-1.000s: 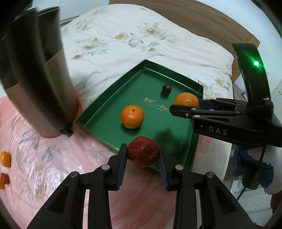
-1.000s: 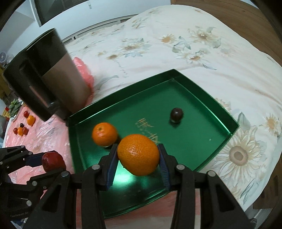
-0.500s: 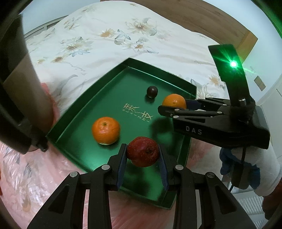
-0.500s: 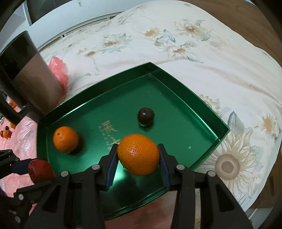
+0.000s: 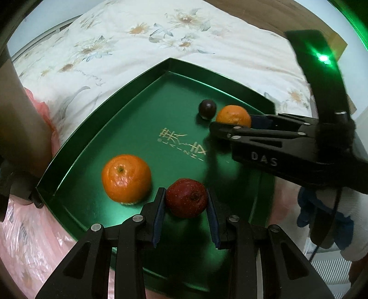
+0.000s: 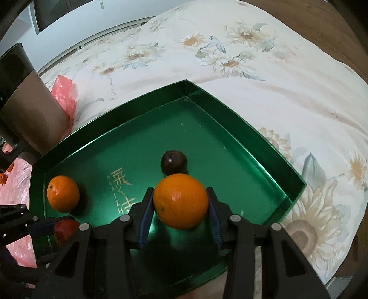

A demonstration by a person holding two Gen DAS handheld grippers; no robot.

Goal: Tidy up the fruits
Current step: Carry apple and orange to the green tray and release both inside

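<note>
Sitting on a flower-printed bedspread [image 6: 241, 76], a shallow green tray [image 6: 248, 131] with gold lettering on its floor holds the fruit. Going left to right in the right wrist view: a loose orange [image 6: 63, 193] rests on the tray floor at about 9 o'clock, a small dark round fruit [image 6: 173, 162] lies near the centre, and just on its 6 o'clock side a second orange [image 6: 181, 200] is clamped between the blue pads of the right gripper [image 6: 181, 207], over the tray.

In the left wrist view, the left gripper [image 5: 186, 204] grips a red apple [image 5: 186, 197] between its pads, above the tray's near edge at 6 o'clock, just beside the loose orange [image 5: 126, 178], which is at its 9 o'clock.

A tall dark and brown container [image 6: 25, 108] stands past the tray's left corner at 10 o'clock, beside crumpled pink plastic [image 6: 65, 95]. A pink plastic sheet [image 5: 27, 234] covers the surface at 8 o'clock. A wooden headboard [image 5: 283, 17] borders the bed at 1 o'clock.
</note>
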